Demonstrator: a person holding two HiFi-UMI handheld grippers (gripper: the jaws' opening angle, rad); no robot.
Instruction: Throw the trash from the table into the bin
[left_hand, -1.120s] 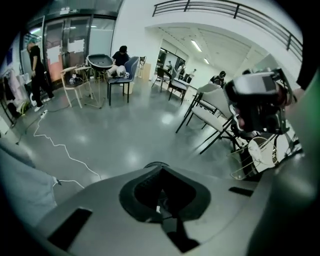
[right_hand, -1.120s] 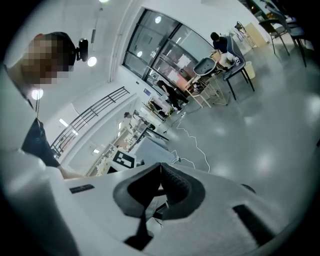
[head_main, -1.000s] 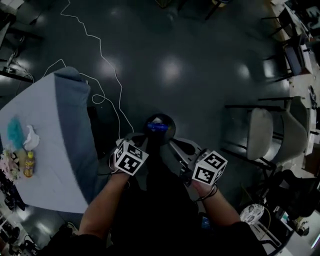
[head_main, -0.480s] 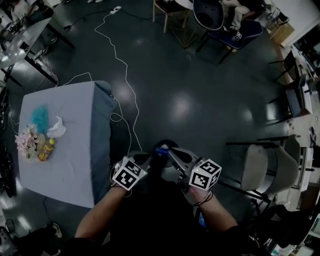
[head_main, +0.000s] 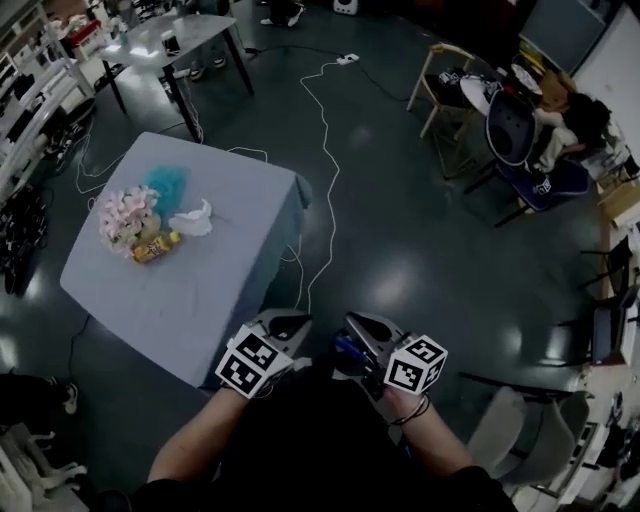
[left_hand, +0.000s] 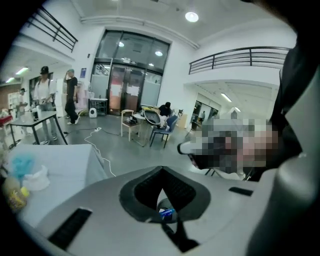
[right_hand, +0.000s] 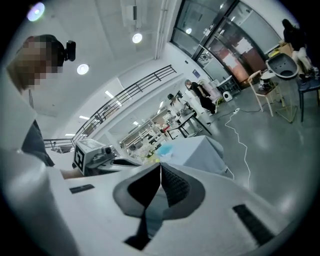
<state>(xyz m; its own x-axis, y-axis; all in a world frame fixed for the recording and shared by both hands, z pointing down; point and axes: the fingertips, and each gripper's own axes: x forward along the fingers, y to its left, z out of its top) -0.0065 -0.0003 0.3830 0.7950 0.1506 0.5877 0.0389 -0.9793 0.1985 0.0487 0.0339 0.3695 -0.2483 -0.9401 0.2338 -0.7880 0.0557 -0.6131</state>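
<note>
Left gripper (head_main: 288, 323) and right gripper (head_main: 362, 326), both clenched and empty, higher now, table (head_main: 225, 290) closer ahead.

The left gripper (head_main: 285, 325) and right gripper (head_main: 365, 328) hung side by side. Ahead-left of their jaws, the worktop (head_main: 205, 295) carried a yellow bottle (head_main: 155, 246), a white tissue (head_main: 192, 221), pink flowers (head_main: 125, 212) and teal fluff (head_main: 165, 183).
</note>
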